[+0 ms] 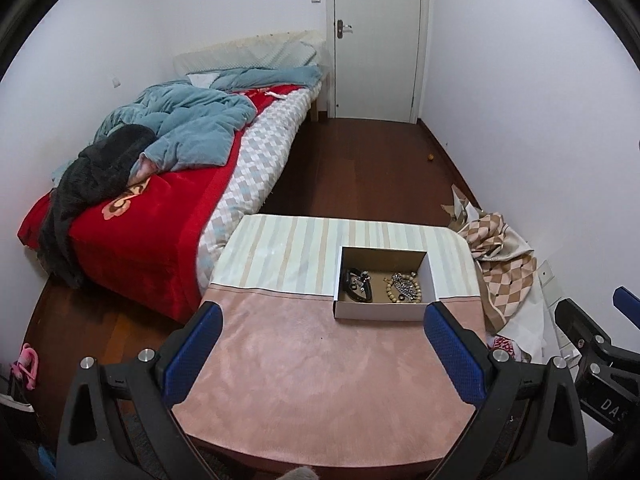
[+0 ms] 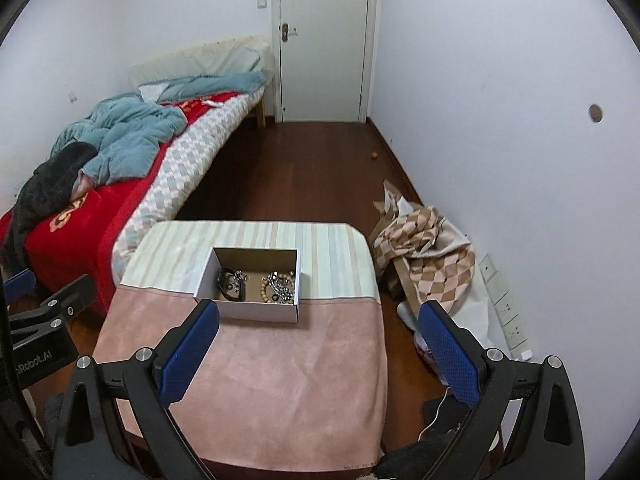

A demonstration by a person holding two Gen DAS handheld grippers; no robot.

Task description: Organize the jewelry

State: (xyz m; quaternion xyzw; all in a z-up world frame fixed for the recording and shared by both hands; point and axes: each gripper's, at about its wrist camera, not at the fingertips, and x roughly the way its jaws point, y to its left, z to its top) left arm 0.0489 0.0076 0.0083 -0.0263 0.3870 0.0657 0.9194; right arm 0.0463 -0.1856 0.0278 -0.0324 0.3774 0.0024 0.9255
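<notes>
- Jewelry lies inside a small open cardboard box (image 1: pixel 383 311) on the cloth-covered table (image 1: pixel 304 364), at the seam where the pink cloth meets the striped one.
- Leftmost in the box is a dark strap piece (image 1: pixel 357 285), probably a watch or bracelet; it looks light and fairly stiff, so I judge a pinch across the band would hold it without slipping.
- To its right lies a string of pale beads (image 1: pixel 390 294), loose and floppy; it will likely sag and swing when lifted, so taking it at the top of the loop seems safest.
- Tangled over the beads is a silver chain (image 1: pixel 404 285), thin, slippery and light; the two may lift together unless one is pinched alone.
- Left gripper (image 1: pixel 322 354) hovers over the pink cloth with its blue pads spread wide and nothing between them; the box sits ahead of it and toward its right finger, apart from both.
- Right gripper (image 2: pixel 320 354) is likewise spread wide and empty; the box (image 2: pixel 256 308) is ahead, close by its left finger (image 2: pixel 191 354) but not between the jaws.
- Box walls are thin card and could slide on the cloth if a finger knocks them.
</notes>
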